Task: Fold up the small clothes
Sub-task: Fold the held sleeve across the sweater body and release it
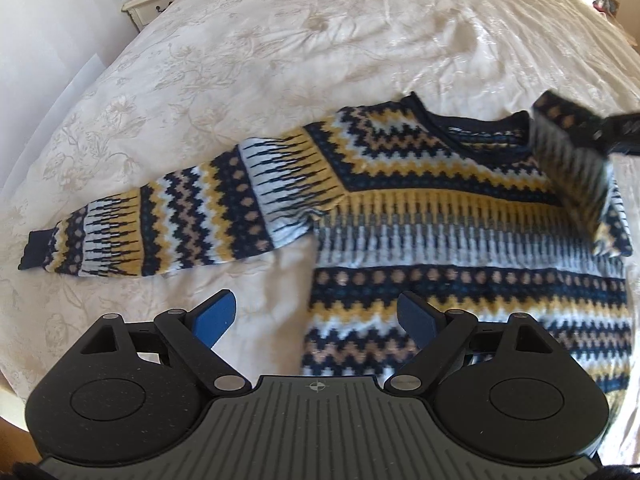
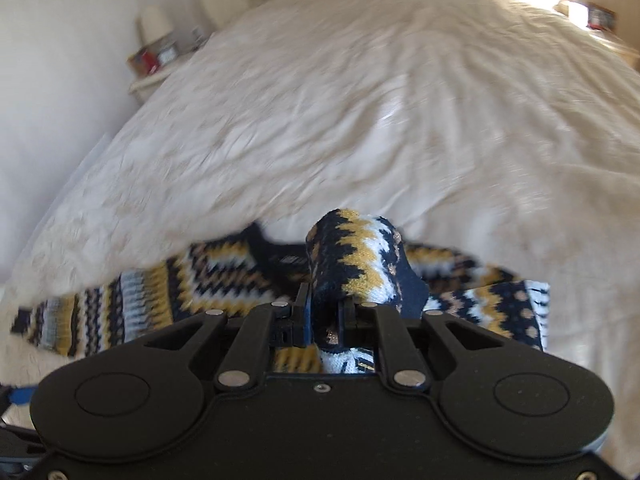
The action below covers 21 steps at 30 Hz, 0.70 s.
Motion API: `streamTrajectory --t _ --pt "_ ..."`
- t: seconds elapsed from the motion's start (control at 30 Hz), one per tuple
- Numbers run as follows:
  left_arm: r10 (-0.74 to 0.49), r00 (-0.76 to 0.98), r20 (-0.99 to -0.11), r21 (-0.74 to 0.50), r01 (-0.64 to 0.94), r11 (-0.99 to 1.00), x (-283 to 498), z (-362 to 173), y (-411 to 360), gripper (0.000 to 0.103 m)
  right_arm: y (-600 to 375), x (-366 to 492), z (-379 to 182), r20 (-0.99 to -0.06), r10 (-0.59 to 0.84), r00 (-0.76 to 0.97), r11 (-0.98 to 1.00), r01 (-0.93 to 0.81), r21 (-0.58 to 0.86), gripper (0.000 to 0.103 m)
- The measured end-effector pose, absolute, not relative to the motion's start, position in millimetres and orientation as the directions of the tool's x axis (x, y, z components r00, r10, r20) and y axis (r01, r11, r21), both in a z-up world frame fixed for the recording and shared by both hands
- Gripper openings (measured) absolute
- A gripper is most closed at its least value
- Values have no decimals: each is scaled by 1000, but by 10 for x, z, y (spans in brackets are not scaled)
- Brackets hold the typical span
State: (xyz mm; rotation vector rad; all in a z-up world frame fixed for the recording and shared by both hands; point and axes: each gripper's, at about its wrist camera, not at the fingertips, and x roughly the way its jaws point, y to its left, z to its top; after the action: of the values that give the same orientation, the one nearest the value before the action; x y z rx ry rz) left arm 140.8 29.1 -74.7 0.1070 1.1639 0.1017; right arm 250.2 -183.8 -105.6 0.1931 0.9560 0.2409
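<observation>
Jaws on the right gripper (image 2: 326, 308) are clenched on a bunched piece of sleeve (image 2: 356, 256); jaws on the left gripper (image 1: 316, 316) are spread wide, nothing between them, hovering just above the sweater's lower body near its left edge.

Progress: early. Sweater (image 1: 440, 232) lies front-up on the bed (image 1: 280, 60), body flat, neckline toward the far side. One sleeve, the right-hand one, is lifted off the bed and held over the shoulder and chest area; in the left wrist view it shows as a blurred flap (image 1: 568, 152) hanging from the right gripper (image 1: 612, 132), so it looks mid-swing, not yet laid down. The other sleeve (image 1: 160, 220) is fully stretched out sideways on the bed, cuff at the far left, untouched. Body not folded at all. Left to do, by my read: lay the held sleeve across the chest, fold the other sleeve in, then fold the body up.

Look: thick knit, zigzag and dot bands in navy, mustard, white and tan, navy ribbed cuff and collar. Soft, floppy, drapes from the grip. Right wrist view is motion-blurred, so the exact fold line is unclear.

Nightstand (image 1: 156, 0) with clock sits beside the bed.
</observation>
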Motion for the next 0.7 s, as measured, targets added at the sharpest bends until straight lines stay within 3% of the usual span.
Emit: streamTrajectory --t 0.17,0.23,0.3,0.47,0.7 --pt "145 380 -914 139 -43 989 1401 -812 534 88 -1266 2402 -1338 -825 286 487 956 -201 213 29" --pt "141 377 -916 134 -45 990 1409 -842 603 88 -1163 2322 -1369 -824 303 479 951 -210 227 50" --pt "132 376 -917 124 -46 991 1421 -870 653 88 -1153 2236 -1349 -810 323 489 944 -223 242 60" --pt "75 377 -923 68 -33 997 1510 -944 651 88 -1268 2131 -1360 -811 320 490 947 -192 257 63" --pt "27 409 -912 64 75 995 1711 -1014 172 88 -1874 2020 -1510 -845 249 473 959 -2 282 64"
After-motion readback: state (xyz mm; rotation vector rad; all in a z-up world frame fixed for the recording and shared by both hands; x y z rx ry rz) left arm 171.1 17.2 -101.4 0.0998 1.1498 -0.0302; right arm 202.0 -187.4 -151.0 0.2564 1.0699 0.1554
